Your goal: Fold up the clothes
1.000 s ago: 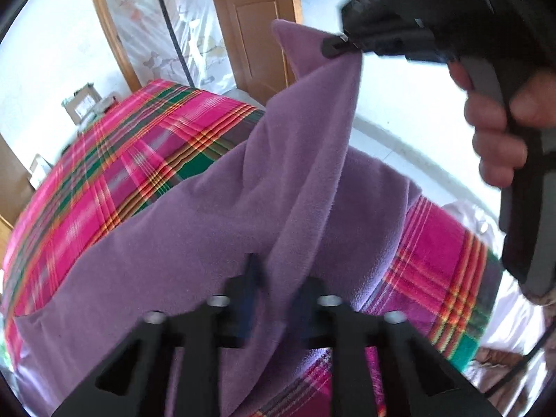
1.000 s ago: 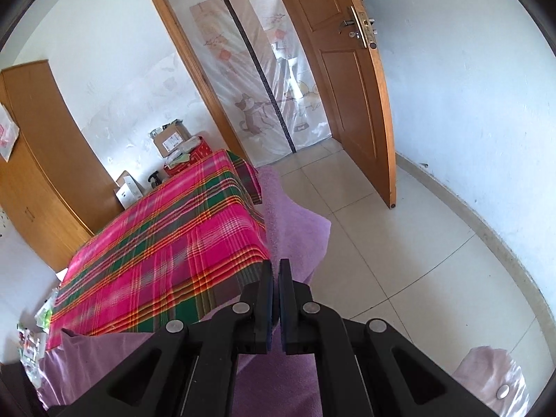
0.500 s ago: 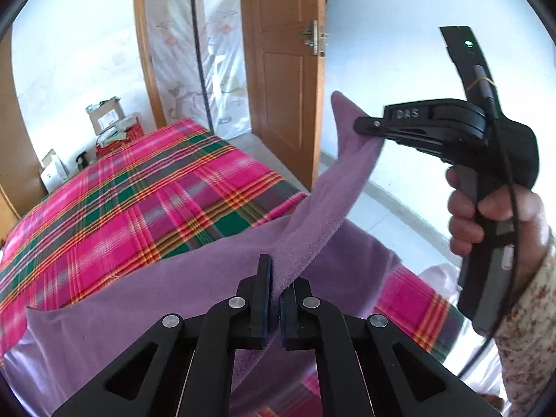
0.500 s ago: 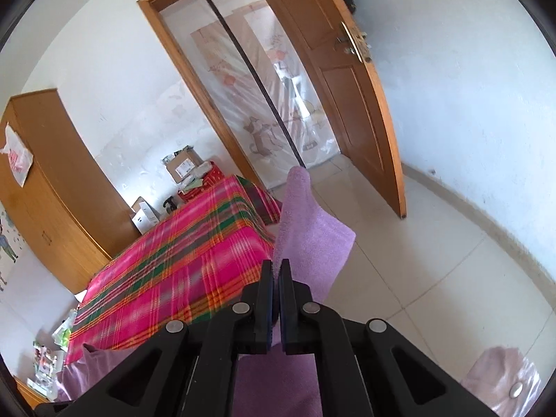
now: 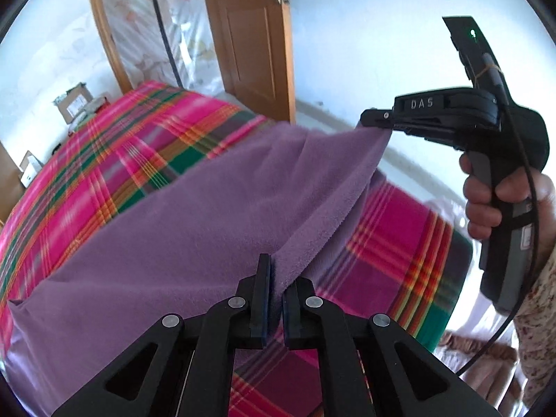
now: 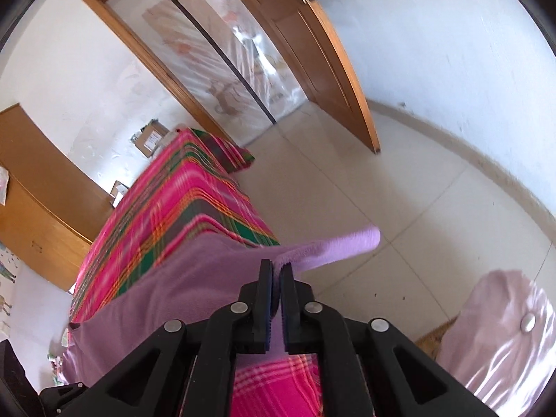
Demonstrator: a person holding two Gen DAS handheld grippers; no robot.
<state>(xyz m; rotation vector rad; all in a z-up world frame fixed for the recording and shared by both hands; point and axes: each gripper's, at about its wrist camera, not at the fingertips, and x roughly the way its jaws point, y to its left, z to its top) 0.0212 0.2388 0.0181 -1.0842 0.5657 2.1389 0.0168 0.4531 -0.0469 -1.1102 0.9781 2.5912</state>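
Observation:
A purple fleece cloth (image 5: pixel 208 226) lies spread over a bed with a pink plaid cover (image 5: pixel 121 160). My left gripper (image 5: pixel 276 278) has the cloth's near edge between its pads; its jaws are opening, with the fabric still pinched. A person's hand (image 5: pixel 486 201) holds my right gripper (image 5: pixel 377 123) out at the right, gripping a corner so that the edge runs taut between the two. In the right wrist view the right gripper (image 6: pixel 276 271) has the cloth (image 6: pixel 194 278) between its opening jaws, a corner poking out beyond them over the bed (image 6: pixel 194 201).
A wooden door (image 6: pixel 312 52) stands open beside a plastic-curtained doorway. Tiled floor (image 6: pixel 382 191) runs right of the bed. A glossy pink garment (image 6: pixel 493 330) lies low at the right. A wooden wardrobe (image 6: pixel 34 191) and cardboard boxes (image 6: pixel 149 139) stand behind the bed.
The right gripper has come down with its corner of the cloth, from held high to near the bed's level. The cloth now lies flatter and stretched between both grippers.

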